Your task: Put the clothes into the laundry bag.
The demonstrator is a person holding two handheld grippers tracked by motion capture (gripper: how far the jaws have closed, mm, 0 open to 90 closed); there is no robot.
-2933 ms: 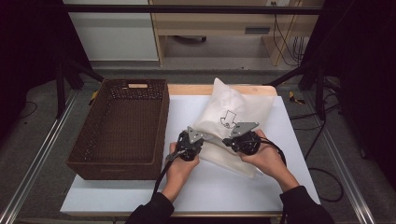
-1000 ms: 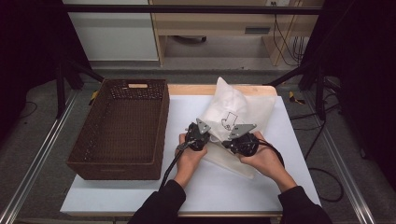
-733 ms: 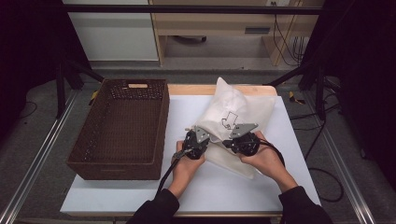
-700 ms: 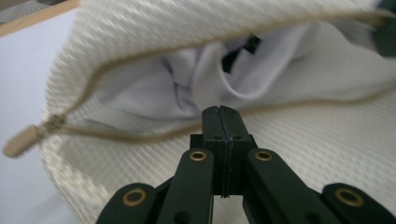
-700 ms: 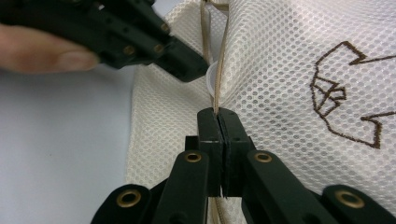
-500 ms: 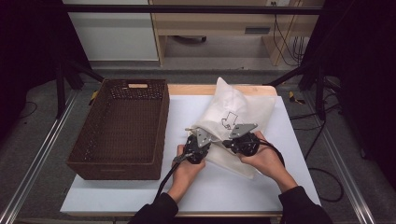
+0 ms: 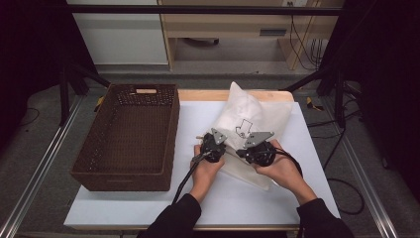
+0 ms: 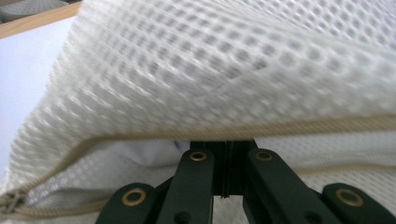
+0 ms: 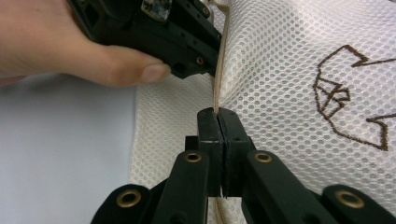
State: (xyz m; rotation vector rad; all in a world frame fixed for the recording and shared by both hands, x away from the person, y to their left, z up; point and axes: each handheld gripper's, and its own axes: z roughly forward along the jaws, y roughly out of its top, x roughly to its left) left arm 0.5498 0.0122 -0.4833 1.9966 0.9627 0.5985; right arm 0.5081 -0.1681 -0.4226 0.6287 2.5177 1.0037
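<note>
High view: a white mesh bag (image 7: 247, 129) lies on the white table (image 7: 148, 203), with the left gripper (image 7: 213, 147) and right gripper (image 7: 257, 150) side by side at its near edge; the wicker basket (image 7: 129, 136) left of them holds nothing visible. The left gripper has edged closer to the right one than a second ago.

Left gripper view: its jaws are pressed together on the bag's edge, under the corded seam (image 8: 280, 127), with the mesh lifted just above.

Right gripper view: its jaws are clamped on the seam; just beyond them is the left hand (image 9: 56, 42).

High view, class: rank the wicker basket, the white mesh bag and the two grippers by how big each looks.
1. wicker basket
2. white mesh bag
3. left gripper and right gripper: alike, so unranked.
</note>
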